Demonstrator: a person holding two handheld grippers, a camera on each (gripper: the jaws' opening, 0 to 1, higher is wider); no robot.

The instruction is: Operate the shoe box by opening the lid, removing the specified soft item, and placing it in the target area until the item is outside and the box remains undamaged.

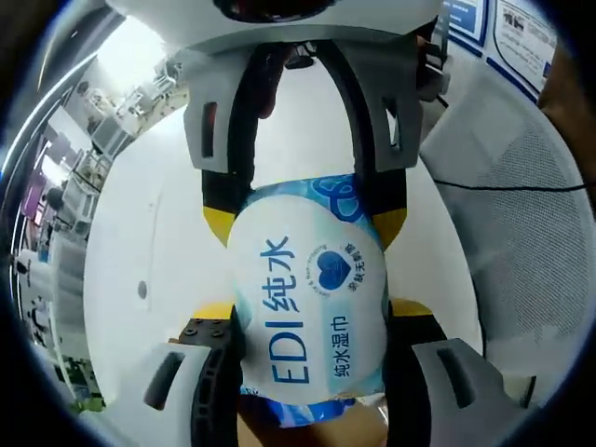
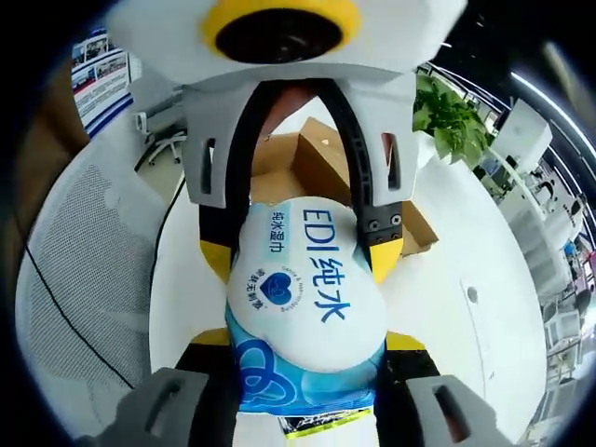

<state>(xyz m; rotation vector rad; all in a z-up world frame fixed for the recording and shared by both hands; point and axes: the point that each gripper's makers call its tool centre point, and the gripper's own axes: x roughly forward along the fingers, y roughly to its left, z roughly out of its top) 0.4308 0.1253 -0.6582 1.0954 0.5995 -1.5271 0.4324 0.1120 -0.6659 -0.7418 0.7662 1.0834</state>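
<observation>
Pack of wet wipes (image 1: 307,307) hangs clenched between my left tool (image 1: 312,368) and right tool (image 2: 307,358), clear of the open shoe box (image 2: 321,158); I'd release one before lowering it gently onto the white surface (image 1: 168,233)

White round table (image 1: 158,233) underneath, small dark spot on surface at left. Grey mesh chair back (image 1: 521,196) at right, thin black cable across it. Posters (image 1: 521,37) on far wall, upper right. Cluttered desks and shelves (image 1: 65,177) far left. In right gripper view: green potted plant (image 2: 452,116) upper right, office chair (image 2: 163,140) far left, wall poster (image 2: 98,79) beyond it.
</observation>
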